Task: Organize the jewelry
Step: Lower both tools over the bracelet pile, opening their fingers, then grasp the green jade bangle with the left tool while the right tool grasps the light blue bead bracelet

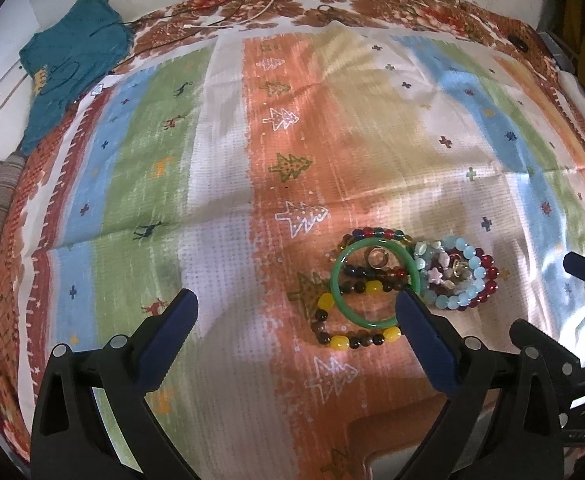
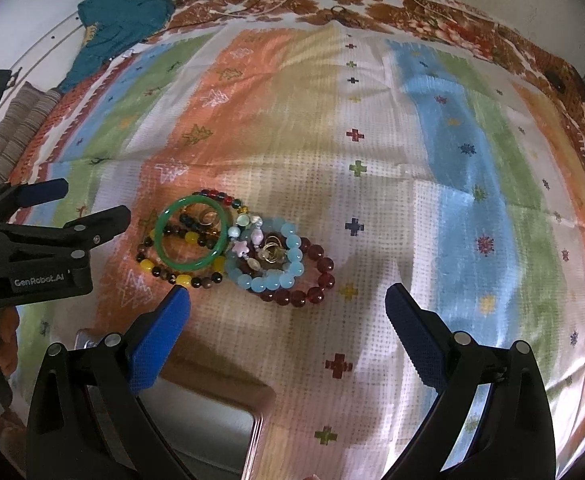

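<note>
A green bangle [image 2: 191, 236] tops a tangled heap of bead bracelets [image 2: 284, 268] and rings on the striped cloth [image 2: 372, 184], just beyond a tray [image 2: 260, 404] at the near edge. Both your grippers, left [image 1: 296, 308] and right [image 2: 286, 300], hang over it with jaws wide and empty. Judging by the overlap, lift the bangle alone by its free rim, so the strands beneath don't drag.
</note>
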A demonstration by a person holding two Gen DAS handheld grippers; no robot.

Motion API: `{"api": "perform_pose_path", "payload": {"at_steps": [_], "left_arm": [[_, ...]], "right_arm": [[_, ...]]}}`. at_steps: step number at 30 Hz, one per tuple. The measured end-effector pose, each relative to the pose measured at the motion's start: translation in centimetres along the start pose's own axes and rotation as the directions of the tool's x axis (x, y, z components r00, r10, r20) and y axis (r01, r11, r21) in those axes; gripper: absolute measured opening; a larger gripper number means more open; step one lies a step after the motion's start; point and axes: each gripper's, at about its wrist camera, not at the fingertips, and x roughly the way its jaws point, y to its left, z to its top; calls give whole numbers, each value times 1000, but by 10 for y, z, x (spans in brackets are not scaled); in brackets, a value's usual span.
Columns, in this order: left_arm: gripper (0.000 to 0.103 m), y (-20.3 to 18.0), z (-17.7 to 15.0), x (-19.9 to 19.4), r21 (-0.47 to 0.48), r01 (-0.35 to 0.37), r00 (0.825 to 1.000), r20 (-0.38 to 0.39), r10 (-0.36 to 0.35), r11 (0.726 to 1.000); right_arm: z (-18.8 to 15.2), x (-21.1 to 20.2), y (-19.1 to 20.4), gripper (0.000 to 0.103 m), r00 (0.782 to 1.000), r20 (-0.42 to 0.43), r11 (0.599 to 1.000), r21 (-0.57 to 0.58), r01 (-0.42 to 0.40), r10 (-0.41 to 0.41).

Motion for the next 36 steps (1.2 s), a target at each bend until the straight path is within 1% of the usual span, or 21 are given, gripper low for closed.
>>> {"api": "perform_pose_path", "payload": {"at_steps": [3,6,8,9,13,15,17,19,22,23,24,25,26,27,28,29,31,32,34,36], "left_arm": [[96,3,1,9,-5,10,1000,-20,-10,1000],[92,2,3,17,-5,22,999,-37,-23,1000],[88,1,4,22,-3,30,998,-46,-30,1000],[87,0,4,25,-2,33,998,-52,-33,999],[84,0,4,34,4,50,996,-71,-49,999],[79,0,5,38,6,54,996,-78,-54,999],[71,1,6,41,7,59,995,-84,-58,998],[65,1,7,45,10,63,994,-91,-62,998],[59,-3,9,50,31,71,992,-105,-68,997],[54,-4,9,54,31,77,990,-119,-72,997],[51,-4,9,56,30,82,989,-127,-78,996],[46,-6,9,59,31,93,986,-139,-88,995],[42,-8,9,61,40,95,985,-147,-89,995],[40,-10,8,63,50,92,985,-152,-84,994],[34,-12,8,65,61,90,984,-157,-80,994],[32,-12,7,66,64,91,984,-160,-80,994],[29,-13,7,67,63,95,984,-157,-85,993],[27,-13,7,67,63,99,984,-157,-88,993],[24,-13,6,66,66,104,984,-155,-93,992],[21,-16,6,66,73,104,984,-153,-91,992]], "right_arm": [[2,6,-1,99,1000,-11,1000,-1,6,-6],[3,12,-2,98,1000,-21,1000,0,11,-11],[5,17,-3,95,999,-31,1000,1,16,-16],[6,20,-4,90,999,-37,1000,4,17,-17],[9,24,-3,90,999,-44,1000,-1,19,-19],[11,27,-3,90,999,-48,1000,-2,23,-23],[13,31,-3,89,998,-57,1000,0,26,-26],[14,35,-4,82,997,-67,1000,-1,26,-26],[17,40,-4,76,997,-78,1000,-1,21,-21],[17,42,-4,74,997,-81,1000,-4,18,-18],[18,44,-4,70,996,-86,1000,-7,17,-17],[18,46,-4,67,996,-91,1000,-7,17,-17],[18,48,-4,65,995,-96,1000,-7,15,-16],[18,50,-5,60,994,-104,1000,-6,13,-13],[18,52,-6,55,994,-110,1000,-6,11,-12],[17,54,-6,52,993,-117,1000,-5,9,-9],[17,57,-6,43,992,-127,1000,-6,3,-4],[17,58,-6,41,992,-129,1000,-8,2,-3],[17,59,-5,32,991,-134,1000,-11,-1,0],[16,61,-4,27,990,-138,1000,-15,-5,3]]}}
